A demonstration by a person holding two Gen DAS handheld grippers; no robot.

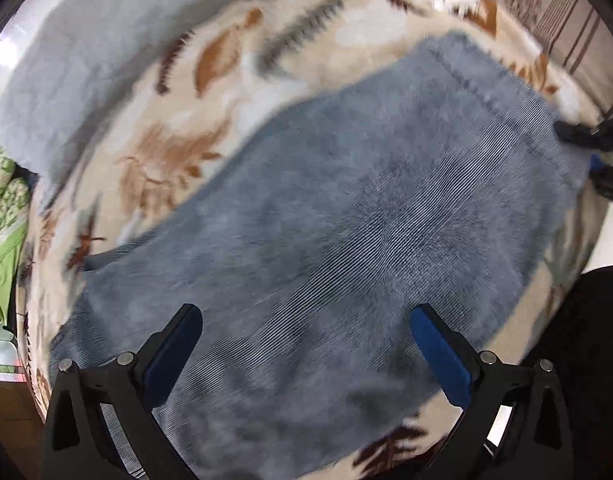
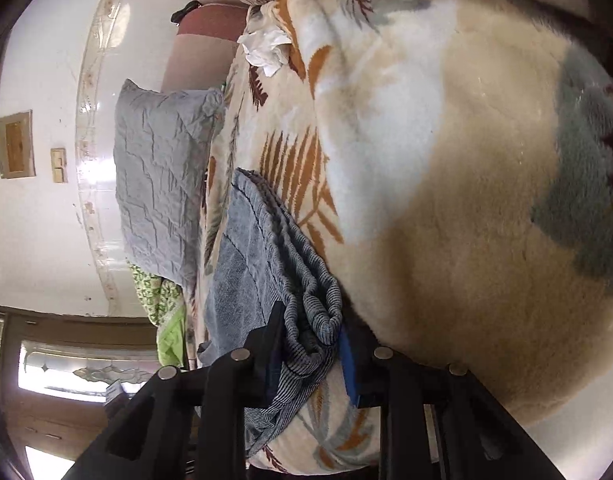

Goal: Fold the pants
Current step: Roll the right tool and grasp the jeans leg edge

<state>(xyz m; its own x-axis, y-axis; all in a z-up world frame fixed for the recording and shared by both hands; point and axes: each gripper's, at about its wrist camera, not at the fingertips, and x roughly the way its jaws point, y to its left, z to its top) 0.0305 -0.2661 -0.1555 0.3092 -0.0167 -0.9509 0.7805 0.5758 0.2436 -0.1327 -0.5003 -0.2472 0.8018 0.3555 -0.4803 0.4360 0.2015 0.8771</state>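
Blue-grey corduroy pants (image 1: 346, 220) lie folded flat on a fleecy leaf-patterned blanket (image 1: 166, 140). My left gripper (image 1: 306, 312) hovers over them pointing steeply down, its jaws wide open with nothing between them. At the pants' far right edge, the right gripper (image 1: 598, 148) shows as dark fingers on the cloth. In the right wrist view the pants (image 2: 258, 248) run away from me, and my right gripper (image 2: 312, 324) is shut on their bunched near edge, with folds of corduroy squeezed between the pads.
A grey-blue pillow (image 1: 86, 60) lies at the head of the bed against the white wall (image 2: 46, 80). Green patterned cloth (image 2: 166, 320) hangs off the bed's side. A crumpled white paper (image 2: 266, 48) lies on the blanket (image 2: 446, 200). A person's dark clothing (image 1: 586, 340) is at lower right.
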